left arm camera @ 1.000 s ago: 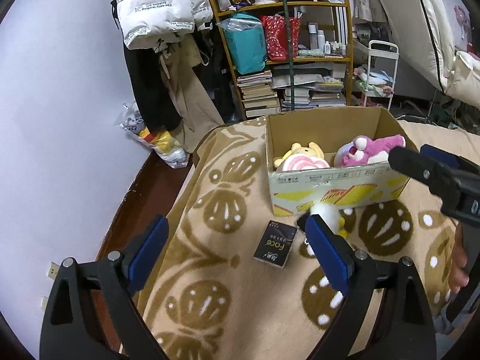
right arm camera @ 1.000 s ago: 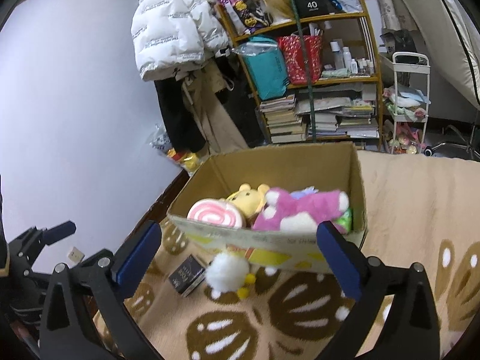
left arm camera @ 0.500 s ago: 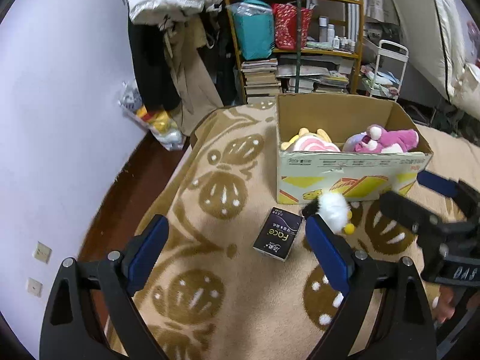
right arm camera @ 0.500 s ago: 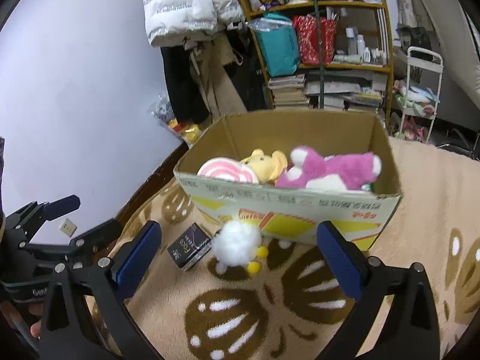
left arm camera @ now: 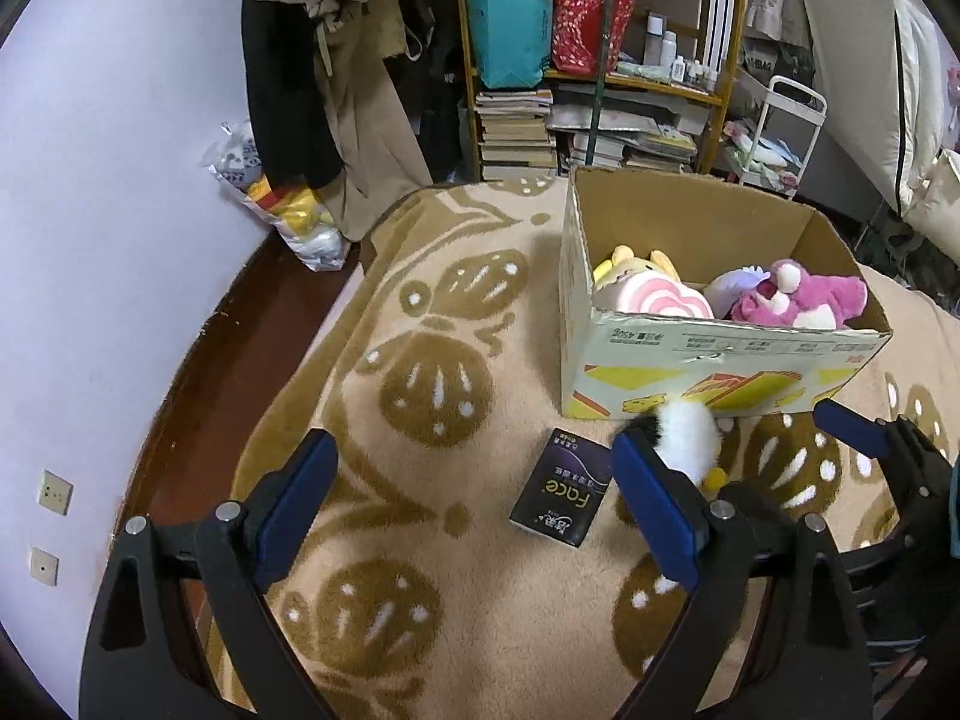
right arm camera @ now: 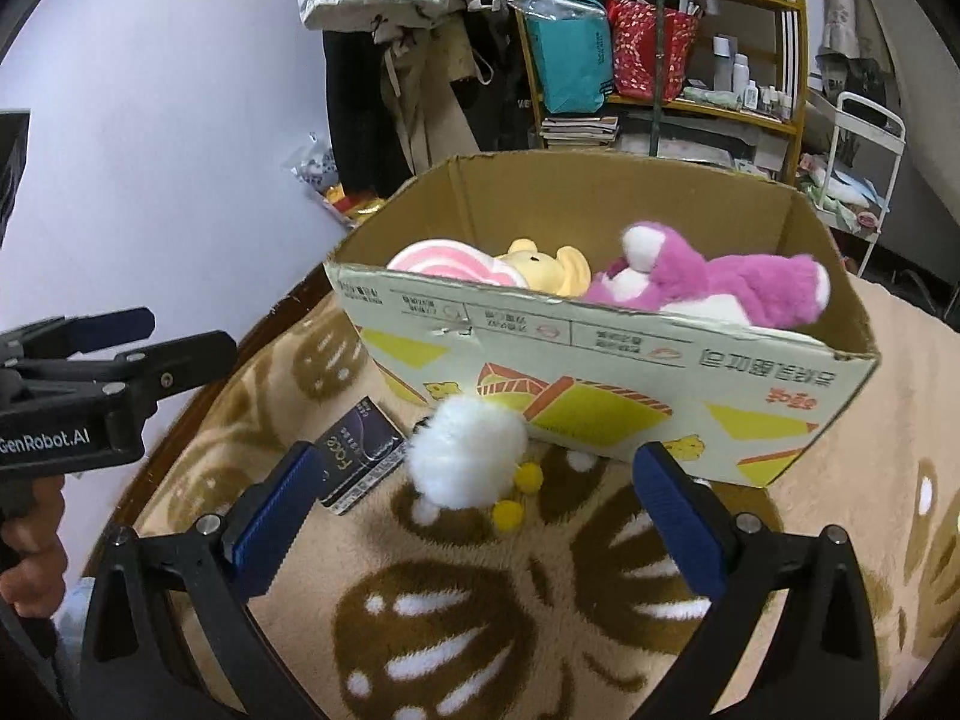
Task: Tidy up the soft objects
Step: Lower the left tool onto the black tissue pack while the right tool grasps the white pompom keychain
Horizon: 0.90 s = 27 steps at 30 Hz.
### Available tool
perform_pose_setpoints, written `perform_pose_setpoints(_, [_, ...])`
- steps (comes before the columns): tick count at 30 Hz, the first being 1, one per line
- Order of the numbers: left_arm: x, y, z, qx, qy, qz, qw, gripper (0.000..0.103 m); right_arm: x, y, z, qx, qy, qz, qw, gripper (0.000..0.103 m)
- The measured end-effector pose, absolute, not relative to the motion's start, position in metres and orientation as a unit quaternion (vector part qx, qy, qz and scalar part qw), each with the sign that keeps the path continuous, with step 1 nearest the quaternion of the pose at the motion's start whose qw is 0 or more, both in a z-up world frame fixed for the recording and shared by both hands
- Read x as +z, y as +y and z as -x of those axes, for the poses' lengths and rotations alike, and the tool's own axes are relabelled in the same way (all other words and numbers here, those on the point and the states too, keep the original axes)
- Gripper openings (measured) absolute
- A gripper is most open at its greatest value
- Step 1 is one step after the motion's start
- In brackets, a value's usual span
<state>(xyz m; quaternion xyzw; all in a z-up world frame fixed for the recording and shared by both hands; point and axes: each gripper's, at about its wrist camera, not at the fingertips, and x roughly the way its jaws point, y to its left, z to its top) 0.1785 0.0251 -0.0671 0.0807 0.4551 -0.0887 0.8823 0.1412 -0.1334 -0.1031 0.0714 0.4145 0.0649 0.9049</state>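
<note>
Against the near wall of the cardboard box, beside a dark tissue pack, I am lining my wide-apart, empty right gripper on the white plush toy, while my left gripper is hovering apart; next, close gently and lift it in.

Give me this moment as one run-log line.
left gripper: open, empty | right gripper: open, around white plush, not gripping | box: pink bear, yellow plush inside
</note>
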Motion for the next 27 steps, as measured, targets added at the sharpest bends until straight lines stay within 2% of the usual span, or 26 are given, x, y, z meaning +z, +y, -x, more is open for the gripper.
perform_pose_setpoints(16, [-0.107, 0.025, -0.203, -0.108, 0.513, -0.038, 0.851, 0.091, -0.142, -0.118, -0.163, 0.062, 0.442, -0.014, 0.895, 0.103])
perform_pose_setpoints(22, [-0.118, 0.018, -0.205, -0.115, 0.525, -0.043, 0.842, 0.091, -0.153, -0.111, -0.168, 0.069, 0.449, 0.003, 0.891, 0.098])
perform_pose_setpoints(27, [-0.129, 0.013, -0.206, -0.119, 0.536, -0.045, 0.835, 0.091, -0.16, -0.109, -0.17, 0.073, 0.452, 0.01, 0.889, 0.088])
